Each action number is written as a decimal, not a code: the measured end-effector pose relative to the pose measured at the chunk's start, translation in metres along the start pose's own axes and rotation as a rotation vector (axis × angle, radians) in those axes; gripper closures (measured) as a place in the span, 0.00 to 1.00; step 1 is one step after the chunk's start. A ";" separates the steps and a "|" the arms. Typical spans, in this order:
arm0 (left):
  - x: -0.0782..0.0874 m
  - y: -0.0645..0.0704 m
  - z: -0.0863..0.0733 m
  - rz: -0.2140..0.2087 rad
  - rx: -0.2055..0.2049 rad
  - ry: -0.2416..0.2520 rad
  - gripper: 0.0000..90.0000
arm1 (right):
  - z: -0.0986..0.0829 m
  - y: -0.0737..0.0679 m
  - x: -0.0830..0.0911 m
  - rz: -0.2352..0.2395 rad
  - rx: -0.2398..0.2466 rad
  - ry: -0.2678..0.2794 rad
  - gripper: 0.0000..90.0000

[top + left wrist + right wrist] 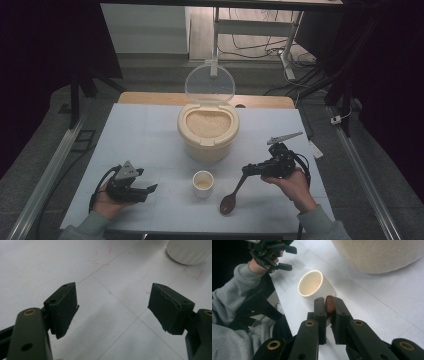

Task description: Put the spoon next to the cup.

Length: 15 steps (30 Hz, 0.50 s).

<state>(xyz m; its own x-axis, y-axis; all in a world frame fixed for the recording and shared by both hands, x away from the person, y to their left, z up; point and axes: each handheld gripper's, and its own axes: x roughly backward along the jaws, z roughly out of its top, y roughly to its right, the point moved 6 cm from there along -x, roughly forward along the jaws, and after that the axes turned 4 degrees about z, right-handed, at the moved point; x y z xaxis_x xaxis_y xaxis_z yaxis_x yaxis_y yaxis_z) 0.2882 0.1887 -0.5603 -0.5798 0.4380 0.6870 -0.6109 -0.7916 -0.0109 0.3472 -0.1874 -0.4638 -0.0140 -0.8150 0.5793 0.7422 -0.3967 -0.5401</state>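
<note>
A cream rice container [207, 135] stands mid-table with its clear lid [209, 82] up and rice showing inside. In front of it is a small white cup [203, 183]. My right gripper [247, 170] is shut on the handle of a brown wooden spoon [229, 202], whose bowl hangs low to the right of the cup. In the right gripper view the spoon handle [329, 304] is pinched between the jaws of the right gripper [329, 302], with the cup [312, 286] just beyond. My left gripper [147, 189] is open near the front left, its jaws wide apart over bare table [112, 307].
The white table [140, 135] has thin grid lines and red corner marks. The table's front edge runs close below both hands. A white round vessel base [190, 251] lies ahead of the left gripper. Cables and a desk frame [260, 30] lie beyond the table.
</note>
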 end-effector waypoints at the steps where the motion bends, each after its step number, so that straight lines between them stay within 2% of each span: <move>1: 0.000 0.000 0.000 0.000 0.000 0.000 0.26 | 0.000 0.001 -0.002 -0.003 0.003 -0.002 0.92; 8: 0.001 0.000 0.000 -0.001 0.002 0.004 0.26 | 0.004 0.010 -0.011 0.009 -0.009 0.013 0.91; 15: 0.000 -0.001 0.000 -0.012 0.000 0.003 0.26 | 0.002 0.031 -0.019 -0.051 -0.003 0.065 0.84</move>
<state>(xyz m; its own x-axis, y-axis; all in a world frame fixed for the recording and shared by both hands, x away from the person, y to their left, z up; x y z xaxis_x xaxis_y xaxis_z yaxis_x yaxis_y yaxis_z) 0.2890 0.1895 -0.5606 -0.5742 0.4482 0.6851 -0.6174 -0.7866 -0.0029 0.3719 -0.1832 -0.4909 -0.0953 -0.8196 0.5650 0.7377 -0.4392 -0.5127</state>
